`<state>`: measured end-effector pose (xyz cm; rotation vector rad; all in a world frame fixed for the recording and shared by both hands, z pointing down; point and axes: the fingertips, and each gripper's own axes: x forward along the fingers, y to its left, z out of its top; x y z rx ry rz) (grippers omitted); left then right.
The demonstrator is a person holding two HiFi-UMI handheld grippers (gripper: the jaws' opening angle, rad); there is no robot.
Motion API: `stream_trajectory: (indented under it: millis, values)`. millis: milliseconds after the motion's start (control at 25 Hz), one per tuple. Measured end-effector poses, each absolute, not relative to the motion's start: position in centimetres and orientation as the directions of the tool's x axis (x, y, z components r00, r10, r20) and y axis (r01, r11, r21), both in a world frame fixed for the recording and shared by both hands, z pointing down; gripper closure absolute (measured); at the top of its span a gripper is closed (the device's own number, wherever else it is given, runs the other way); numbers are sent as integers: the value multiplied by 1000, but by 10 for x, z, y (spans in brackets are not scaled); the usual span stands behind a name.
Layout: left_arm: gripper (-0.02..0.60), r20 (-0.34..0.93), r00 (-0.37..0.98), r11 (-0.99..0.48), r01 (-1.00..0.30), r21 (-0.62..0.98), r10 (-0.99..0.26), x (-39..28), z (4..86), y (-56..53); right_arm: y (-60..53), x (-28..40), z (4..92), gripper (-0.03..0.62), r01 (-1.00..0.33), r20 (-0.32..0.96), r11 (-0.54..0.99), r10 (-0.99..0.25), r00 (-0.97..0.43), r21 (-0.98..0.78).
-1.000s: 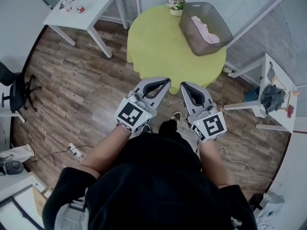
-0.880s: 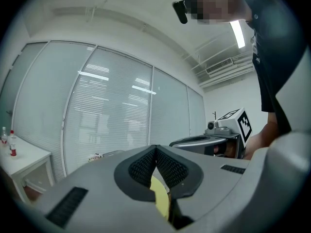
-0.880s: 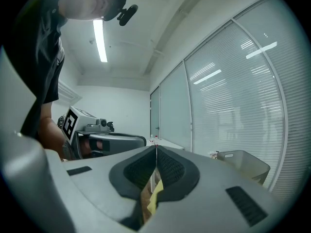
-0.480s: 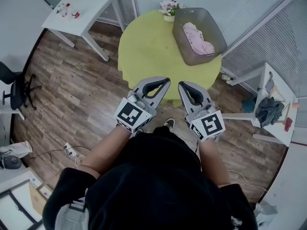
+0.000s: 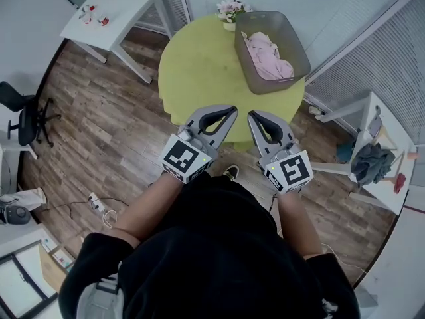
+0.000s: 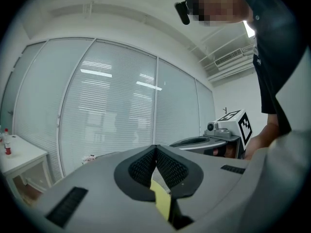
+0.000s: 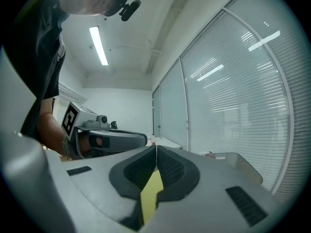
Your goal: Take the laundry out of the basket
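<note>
The pink laundry (image 5: 267,56) lies heaped inside the grey basket (image 5: 296,45), which stands at the far side of the round yellow tabletop (image 5: 199,65), just beside a small pot of flowers (image 5: 230,10). Nothing is out yet. I hold the left tool (image 5: 233,109) and the right tool (image 5: 251,115) side by side and level, aimed at the basket, tips about at the tabletop's near edge and well apart from the clothes. Both tools are clenched, pads together on nothing, which suits an approach. I judge they must open before I reach over the rim.
</note>
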<state>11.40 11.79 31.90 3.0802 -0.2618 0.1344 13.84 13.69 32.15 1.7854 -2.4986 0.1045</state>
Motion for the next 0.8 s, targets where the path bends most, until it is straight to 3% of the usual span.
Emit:
stream_trajectory:
  millis: [800]
  values:
    - [578, 84, 990, -992, -118, 37, -115, 183, 329, 45, 66, 203, 327, 569, -966, 105, 258, -960, -259, -27]
